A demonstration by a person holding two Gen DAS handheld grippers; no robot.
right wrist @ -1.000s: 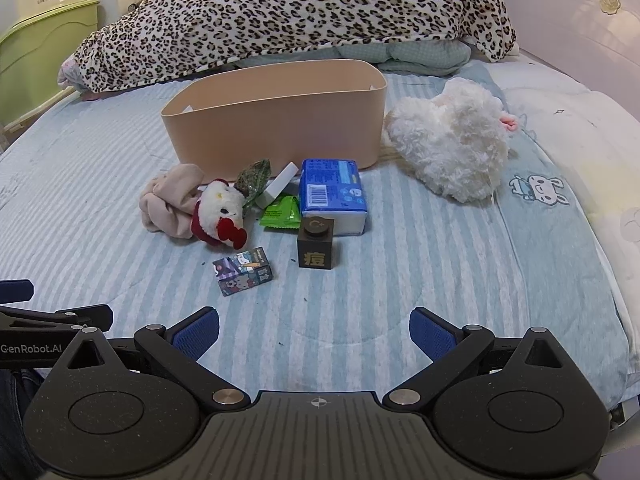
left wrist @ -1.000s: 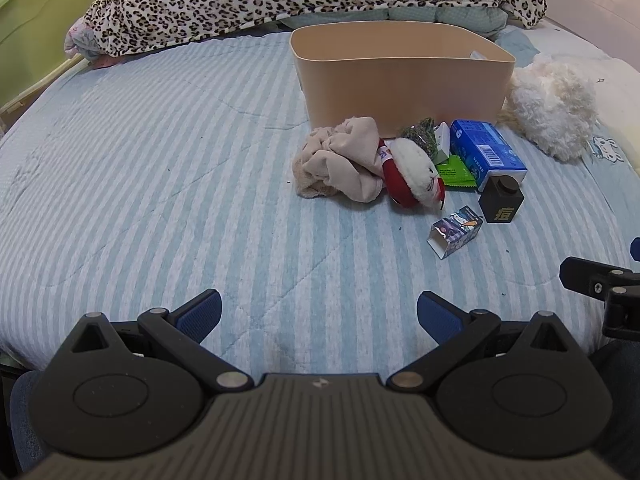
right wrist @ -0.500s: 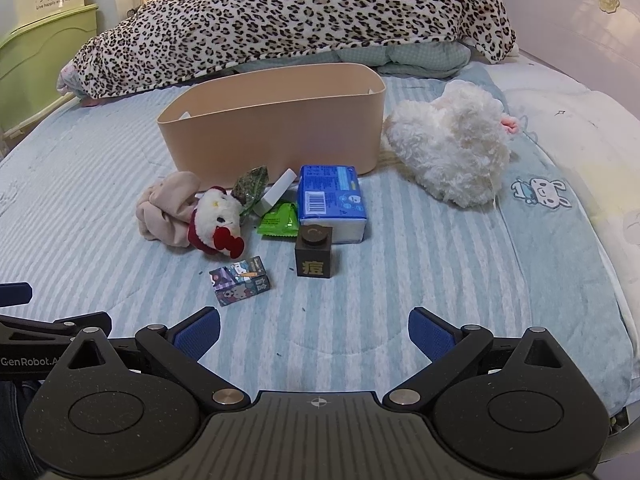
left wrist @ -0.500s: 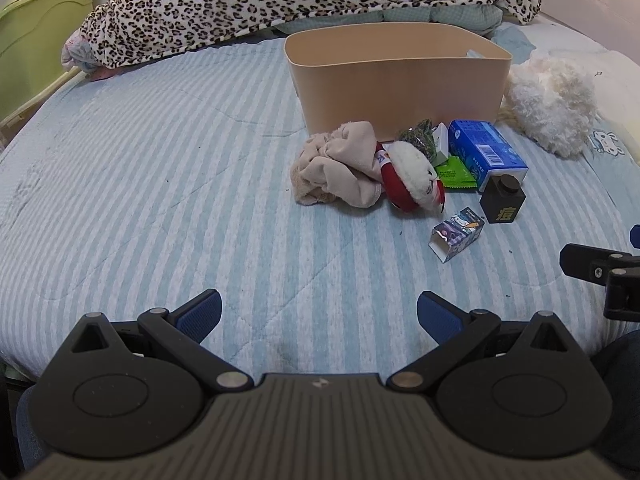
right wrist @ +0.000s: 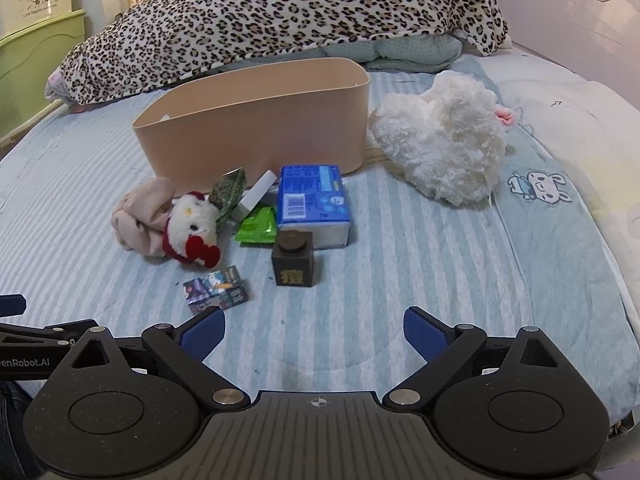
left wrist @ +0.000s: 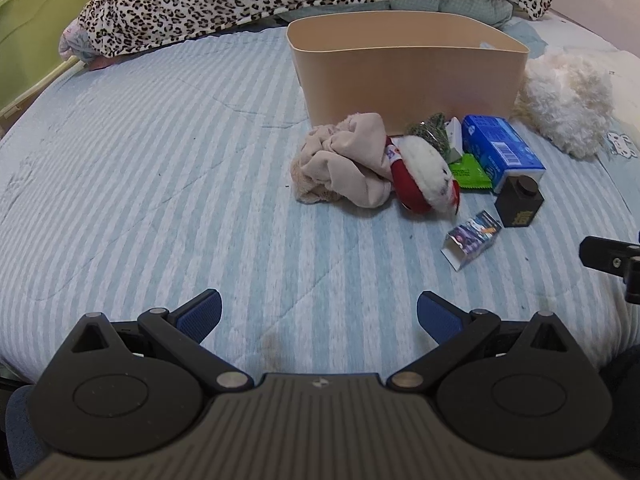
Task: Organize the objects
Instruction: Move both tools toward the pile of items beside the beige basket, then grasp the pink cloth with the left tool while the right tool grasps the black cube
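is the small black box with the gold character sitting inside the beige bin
No, the black box stands on the striped bedspread in front of the beige bin, beside the blue tissue pack.

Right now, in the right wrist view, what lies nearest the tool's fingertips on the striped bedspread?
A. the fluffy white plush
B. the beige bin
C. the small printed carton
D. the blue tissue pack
C: the small printed carton lies just beyond the right tool, ahead of its left pad; the black cube box and blue tissue pack sit farther back.
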